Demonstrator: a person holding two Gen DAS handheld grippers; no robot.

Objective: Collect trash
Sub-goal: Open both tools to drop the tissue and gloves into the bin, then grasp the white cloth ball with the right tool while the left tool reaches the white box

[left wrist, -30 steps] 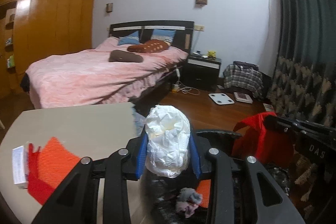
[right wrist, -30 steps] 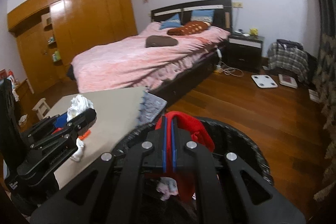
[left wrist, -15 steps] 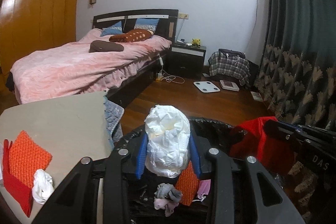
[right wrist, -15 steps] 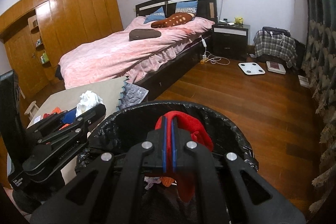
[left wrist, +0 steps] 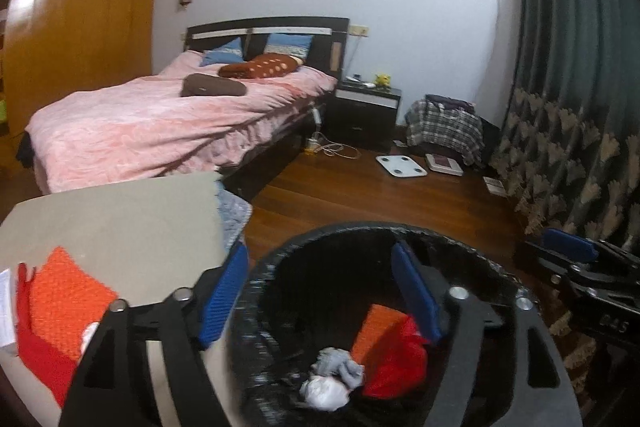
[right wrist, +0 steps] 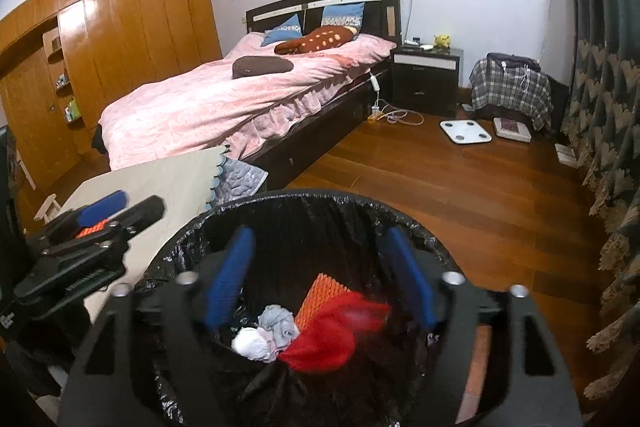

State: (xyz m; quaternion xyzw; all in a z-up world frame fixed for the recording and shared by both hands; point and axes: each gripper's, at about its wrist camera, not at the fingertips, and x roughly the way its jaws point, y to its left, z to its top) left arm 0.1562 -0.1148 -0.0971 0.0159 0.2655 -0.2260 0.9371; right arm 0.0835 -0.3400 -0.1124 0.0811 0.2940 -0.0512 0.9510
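Drop step: both claws, left (left wrist: 316, 291) and right (right wrist: 320, 279), jaws just opened wide and empty over black-lined bin (right wrist: 420, 231); white wad (right wrist: 250, 343) and seemingly red cloth (right wrist: 324, 335) inside; lift clear before returning to bench (left wrist: 120, 219)

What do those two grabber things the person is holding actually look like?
Both are matte black plastic. The left gripper and right gripper each have two angled black arms with silver round bolts at the joints, ending in fingers faced with ribbed blue pads. Seen side-on, the right one carries pale letters and the left one a coiled spring. No hands or sleeves show.
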